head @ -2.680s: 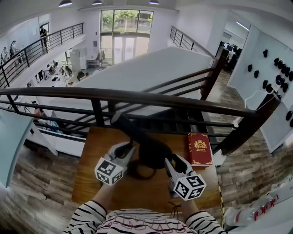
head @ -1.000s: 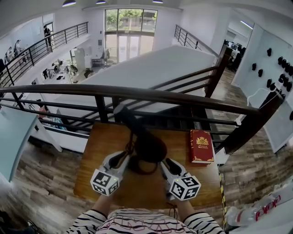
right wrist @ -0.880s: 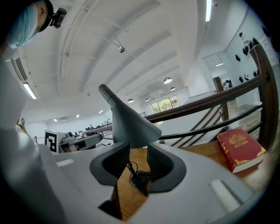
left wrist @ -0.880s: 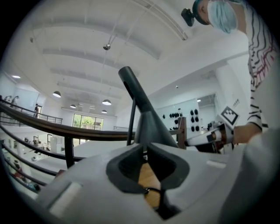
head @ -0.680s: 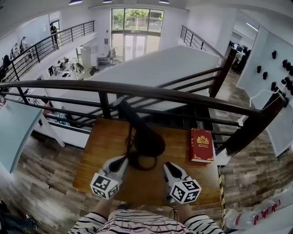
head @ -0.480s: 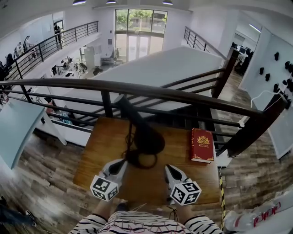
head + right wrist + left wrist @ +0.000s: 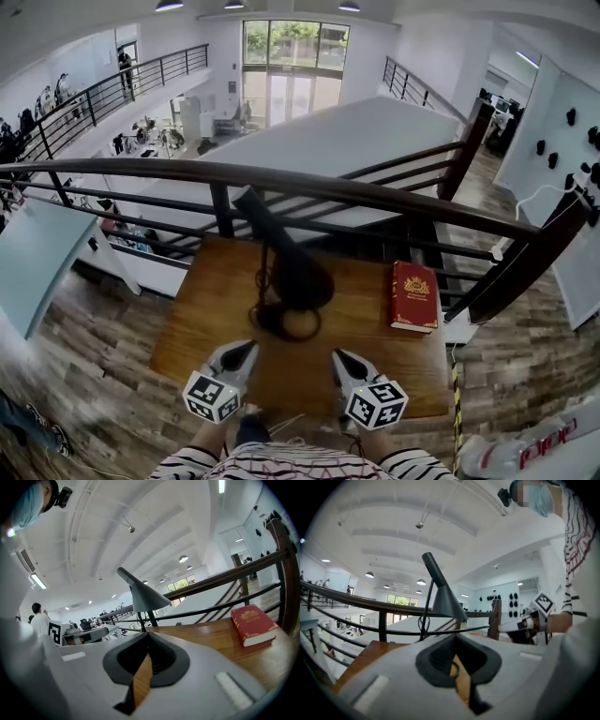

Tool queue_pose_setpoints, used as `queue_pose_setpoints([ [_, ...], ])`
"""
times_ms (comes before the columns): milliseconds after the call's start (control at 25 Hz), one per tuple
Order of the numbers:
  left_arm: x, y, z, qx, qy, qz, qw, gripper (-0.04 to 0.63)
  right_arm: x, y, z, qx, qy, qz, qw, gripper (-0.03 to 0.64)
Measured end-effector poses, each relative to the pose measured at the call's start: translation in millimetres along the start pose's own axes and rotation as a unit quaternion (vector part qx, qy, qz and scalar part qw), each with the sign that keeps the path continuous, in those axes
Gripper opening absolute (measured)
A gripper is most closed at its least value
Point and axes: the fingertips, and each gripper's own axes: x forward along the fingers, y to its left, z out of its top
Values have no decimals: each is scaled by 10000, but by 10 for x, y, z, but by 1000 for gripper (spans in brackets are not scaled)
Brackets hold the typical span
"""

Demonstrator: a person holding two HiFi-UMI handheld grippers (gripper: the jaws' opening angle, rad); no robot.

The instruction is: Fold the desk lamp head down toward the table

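At the near edge of the brown wooden table [image 7: 202, 314], the left gripper [image 7: 247, 346] and right gripper [image 7: 337, 355] have drawn back from the black cone-headed desk lamp [image 7: 298, 277] at mid-table, both closed and empty, suggesting its head is already folded down.

Striped sleeves [image 7: 183, 461]; grey left tongs [image 7: 247, 346], right tongs [image 7: 337, 355] (2 checkered marker cubes [image 7: 210, 397]).

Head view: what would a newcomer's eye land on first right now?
The black lamp stands mid-table, its cone shade tipped downward above a ring base. A red book lies at the table's right edge, near the dark railing. The left gripper and right gripper sit shut and empty at the near edge, clear of the lamp.
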Motion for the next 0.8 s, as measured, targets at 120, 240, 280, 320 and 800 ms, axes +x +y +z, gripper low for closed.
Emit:
queue_pose_setpoints([
  [120,-49,-76,-108,-44,67,2,10000,3,-62,-5,-70,-37,42,24,10000,0],
  [240,-107,-100,-206,-97,118,41,9999,3,-78,13,-155,-84,80,55,9999,0],
  [280,-127,-112,-240,-122,144,45,9998,3,-83,23,-185,-105,92,59,9999,0],
  [320,-144,-130,-277,-150,180,40,9997,3,-88,33,-216,-122,102,57,9999,0],
  [800,-370,-364,-650,-289,704,-23,9971,2,-168,223,-673,6,396,113,9992,0],
])
